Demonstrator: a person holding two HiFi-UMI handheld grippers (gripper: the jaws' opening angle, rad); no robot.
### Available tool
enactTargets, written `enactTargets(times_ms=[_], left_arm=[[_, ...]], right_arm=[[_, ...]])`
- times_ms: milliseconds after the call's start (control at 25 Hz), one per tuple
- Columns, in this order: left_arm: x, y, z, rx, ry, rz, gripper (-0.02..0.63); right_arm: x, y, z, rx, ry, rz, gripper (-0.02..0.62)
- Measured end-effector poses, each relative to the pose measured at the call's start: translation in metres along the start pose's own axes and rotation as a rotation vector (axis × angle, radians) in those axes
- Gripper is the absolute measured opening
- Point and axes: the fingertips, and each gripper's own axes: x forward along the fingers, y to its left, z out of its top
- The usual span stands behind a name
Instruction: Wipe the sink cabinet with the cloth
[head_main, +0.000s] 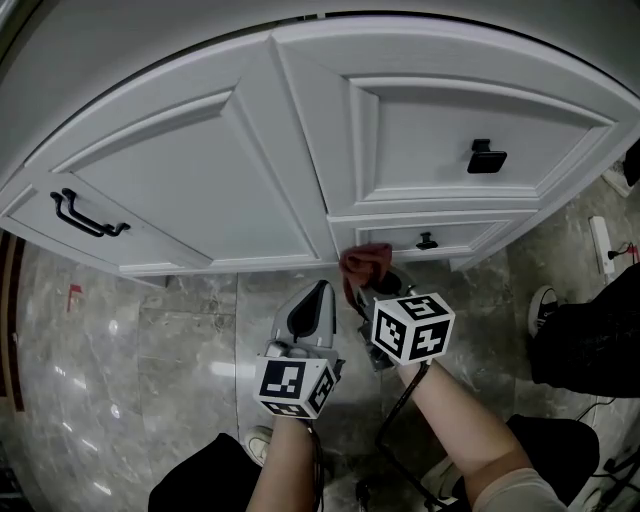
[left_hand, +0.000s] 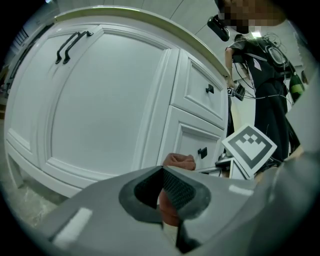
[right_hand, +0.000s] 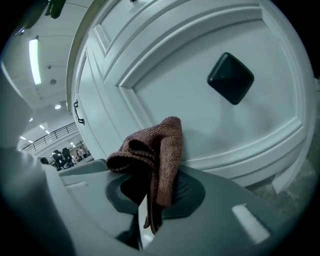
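The right gripper (head_main: 368, 292) has its jaws closed on the cloth (right_hand: 160, 145), a brown, bunched rag whose free end stands out past the tips, its long axis running roughly along the jaws' own line. In the head view the cloth sits just below the centre of the frame, at the left end of the lower drawer (head_main: 470, 238) of the white sink cabinet (head_main: 200, 180). The right gripper view shows it against the moulding at the drawer's bottom edge, apparently touching, with the black knob (right_hand: 230, 77) to the upper right of it. So the cloth lies straight ahead of the right gripper, between its tips and the cabinet face, and most of the cabinet spreads away from it toward the top, the left and the right of the head view. The left gripper (head_main: 320, 292) sits just beside the right one, on its left, with its tips together and nothing held. It points at the strip between the large door and the 2 drawers and stands short of it. The right gripper is the nearer one and the only one carrying the cloth, so the wiping stroke probably falls to it, likely a slide across the drawer front while pressing forward.
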Motion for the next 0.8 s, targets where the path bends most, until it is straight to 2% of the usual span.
enactTargets(times_ms=[160, 280, 440, 800], left_arm=[[0.004, -0.004, 0.000, -0.007, -0.003, -0.005, 0.000], [0.010, -0.012, -0.001, 0.003, 0.002, -0.021, 0.000], [0.017, -0.025, -0.007, 0.014, 0.022, -0.040, 0.000], [0.041, -0.056, -0.011, -0.055, 0.006, -0.075, 0.000]], right_arm=[[-0.006, -0.010, 0.002, -0.047, 0.006, -0.020, 0.080], [-0.014, -0.030, 0.005, -0.017, -0.009, -0.081, 0.080], [-0.028, -0.048, 0.013, -0.024, -0.014, -0.104, 0.081], [-0.065, -0.095, 0.027, -0.021, -0.032, -0.157, 0.086]])
